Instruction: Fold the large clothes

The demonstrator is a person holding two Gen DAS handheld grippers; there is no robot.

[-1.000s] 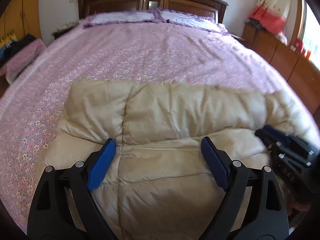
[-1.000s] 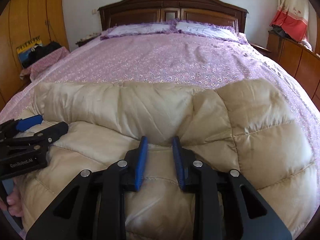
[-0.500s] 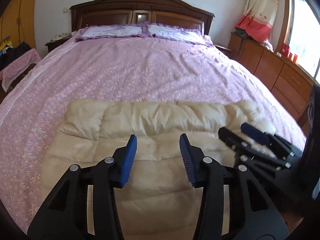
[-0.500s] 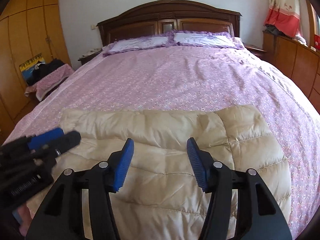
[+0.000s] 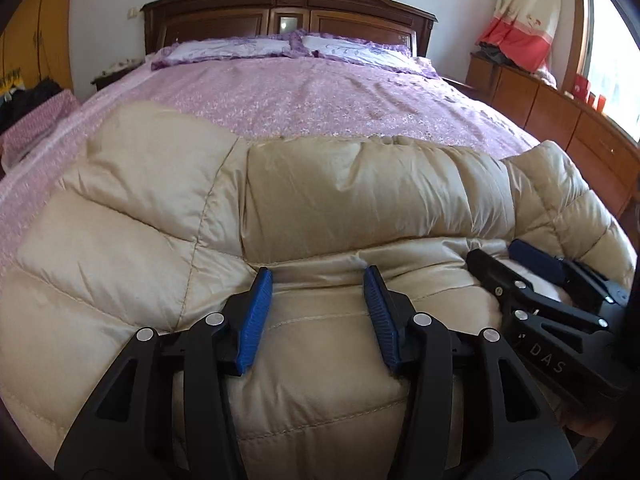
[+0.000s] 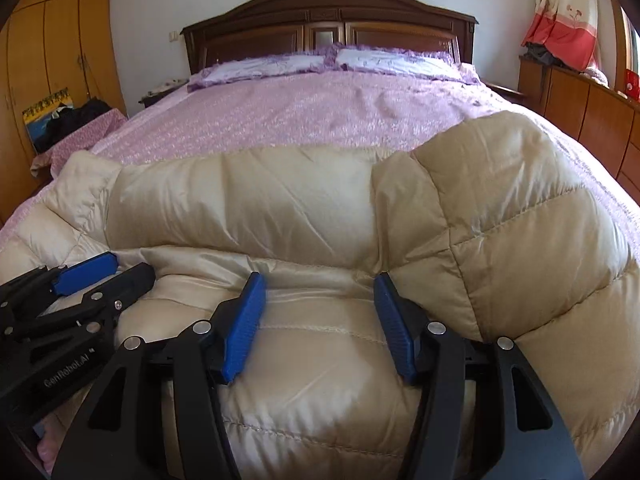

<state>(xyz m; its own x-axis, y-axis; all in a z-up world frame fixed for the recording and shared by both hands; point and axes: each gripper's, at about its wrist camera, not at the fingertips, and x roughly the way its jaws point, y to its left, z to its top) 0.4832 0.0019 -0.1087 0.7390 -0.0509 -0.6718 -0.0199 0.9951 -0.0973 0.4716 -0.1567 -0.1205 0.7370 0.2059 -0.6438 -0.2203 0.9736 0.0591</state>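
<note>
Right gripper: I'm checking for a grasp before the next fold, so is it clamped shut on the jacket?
No: the right gripper has its blue pads spread wide, with beige jacket fabric bulging between them.

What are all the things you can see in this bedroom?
Puffy coat: one, beige, spread on the near end of the bed.
Bedspread: one, pink with tiny flowers, covering the bed.
Pillows: two, white with purple frills, by the headboard.
Headboard: one, dark brown wood, against the wall.
Curtain: one, cream and red, far right.
Cabinets: brown wood, along the right side.
Wardrobe: orange-brown, far left.
Left gripper: black with blue pads, open over the coat.
Right gripper: black with blue pads, open over the coat.
</note>
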